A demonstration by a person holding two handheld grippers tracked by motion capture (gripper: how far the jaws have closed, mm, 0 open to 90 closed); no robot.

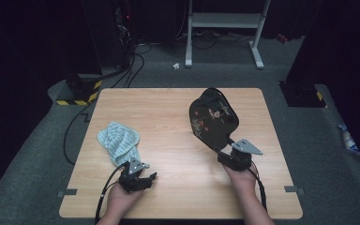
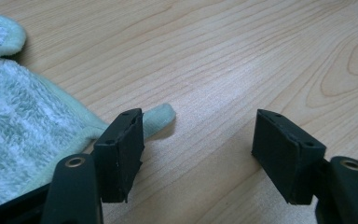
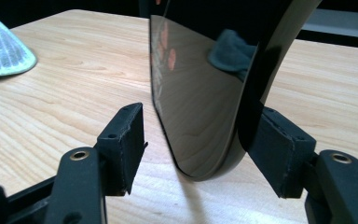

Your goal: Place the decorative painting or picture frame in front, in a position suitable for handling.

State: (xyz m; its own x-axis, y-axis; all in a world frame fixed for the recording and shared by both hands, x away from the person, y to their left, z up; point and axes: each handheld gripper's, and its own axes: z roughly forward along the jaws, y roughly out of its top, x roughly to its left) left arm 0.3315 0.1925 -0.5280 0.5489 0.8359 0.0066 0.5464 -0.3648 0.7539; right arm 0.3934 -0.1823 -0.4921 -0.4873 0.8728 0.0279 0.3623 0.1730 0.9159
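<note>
Lying at the left of the table [image 1: 178, 187], a pale green striped cloth [image 1: 118, 141] rests bunched on the wood, its near end just beside the left gripper [image 1: 143, 180]. That gripper sits low near the table's front edge, held in the person's left hand [image 1: 119, 199]; its jaws stand apart with bare wood between them. In the left gripper view the cloth [image 2: 23, 140] reaches the outer side of the left-hand jaw, and one small corner pokes out past that jaw without lying between the pads.

Right of centre, a black lacquered tray [image 1: 213, 119] with a painted floral pattern stands tilted up on edge, its decorated face turned toward the camera in the high view. The right gripper [image 1: 228, 152], held in the right hand [image 1: 241, 180], meets the tray's near lower edge. In the right gripper view the tray [image 3: 200, 107] rises between the jaws: its rim touches the right-hand pad, while a clear gap separates its glossy face from the left-hand pad, so the jaws are not clamped on it. The tray's lowest edge is close to the table; whether it touches cannot be told.
</note>
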